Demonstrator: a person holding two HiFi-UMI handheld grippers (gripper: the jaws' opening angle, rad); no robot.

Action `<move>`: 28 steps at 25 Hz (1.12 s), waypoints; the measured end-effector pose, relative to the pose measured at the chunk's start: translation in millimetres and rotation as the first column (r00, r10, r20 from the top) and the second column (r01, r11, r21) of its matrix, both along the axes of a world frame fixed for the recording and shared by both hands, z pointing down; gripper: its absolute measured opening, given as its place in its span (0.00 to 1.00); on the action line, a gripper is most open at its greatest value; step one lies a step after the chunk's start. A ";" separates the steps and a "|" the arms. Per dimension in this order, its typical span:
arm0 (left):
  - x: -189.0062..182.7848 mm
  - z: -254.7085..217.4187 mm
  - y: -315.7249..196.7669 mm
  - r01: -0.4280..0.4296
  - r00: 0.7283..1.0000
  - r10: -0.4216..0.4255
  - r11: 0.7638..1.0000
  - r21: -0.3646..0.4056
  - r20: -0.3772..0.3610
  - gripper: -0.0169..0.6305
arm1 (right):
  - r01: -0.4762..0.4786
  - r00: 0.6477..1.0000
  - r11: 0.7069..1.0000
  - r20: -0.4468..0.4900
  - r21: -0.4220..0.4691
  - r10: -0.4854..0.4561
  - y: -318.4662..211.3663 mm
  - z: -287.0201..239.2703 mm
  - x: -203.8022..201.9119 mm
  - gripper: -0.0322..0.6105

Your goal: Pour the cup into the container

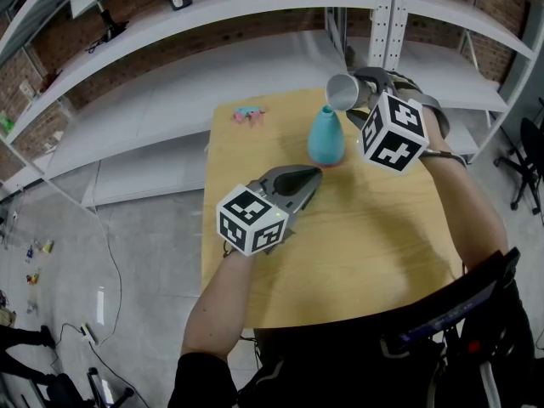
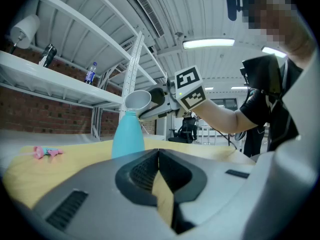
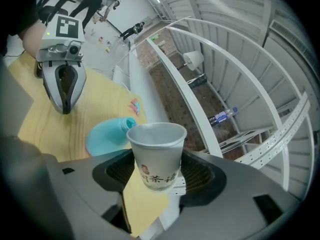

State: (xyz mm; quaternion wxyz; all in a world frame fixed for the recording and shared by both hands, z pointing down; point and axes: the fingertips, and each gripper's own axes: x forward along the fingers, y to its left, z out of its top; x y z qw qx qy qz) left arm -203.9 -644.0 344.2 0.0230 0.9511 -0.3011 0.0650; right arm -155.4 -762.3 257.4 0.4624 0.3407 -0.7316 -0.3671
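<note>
Right gripper [image 3: 157, 170] clamps the paper cup [image 3: 156, 154], tipped just above the teal container [image 1: 325, 136]; left gripper [image 2: 159, 154] hangs nearby, jaws pressed together.

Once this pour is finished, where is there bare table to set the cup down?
The near half of the table, between the left gripper and your body, is bare. The far edge is crowded: teal container below the cup, pink item at the far-left corner.
</note>
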 end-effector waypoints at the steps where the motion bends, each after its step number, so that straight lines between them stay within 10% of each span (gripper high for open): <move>1: -0.1 0.0 -0.1 0.000 1.000 0.000 1.000 0.000 0.000 0.03 | 0.000 1.000 1.000 -0.004 0.003 0.000 -0.3 0.1 -0.2 0.51; 28: -0.4 -1.1 0.2 -0.004 1.000 0.004 1.000 -0.001 0.000 0.03 | 0.012 0.997 0.998 0.078 -0.056 -0.007 -1.1 4.6 -1.5 0.51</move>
